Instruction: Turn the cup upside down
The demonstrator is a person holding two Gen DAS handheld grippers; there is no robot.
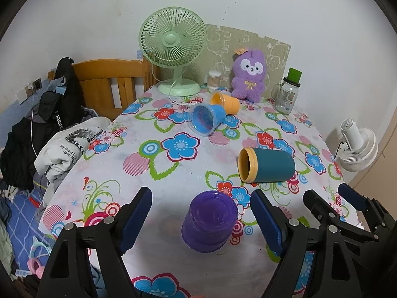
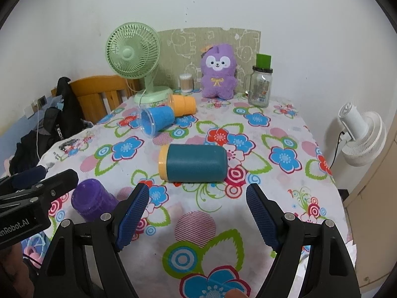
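Purple cup (image 1: 209, 221) is standing base-up, mouth down, on the flowered tablecloth (image 1: 158, 206), near the front edge. It is being framed by the left gripper (image 1: 201, 221), whose blue-padded fingers (image 1: 135, 219) are spread wide on either side of it, apart from its wall.

Right gripper (image 2: 197, 217) is being held just to the right, also spread, with nothing between its pads; only cloth is being seen there. From the right wrist view the purple cup is lying to the left of that gripper's left finger.

Teal cup (image 2: 193, 163) with a yellow rim is lying on its side further back, mouth to the left. Blue cup (image 1: 207, 120) and orange cup (image 1: 225, 103) are lying on their sides, touching, near the far end. Green fan (image 1: 173, 49), purple plush (image 1: 249, 74) and glass jar (image 1: 287, 94) are standing along the wall.
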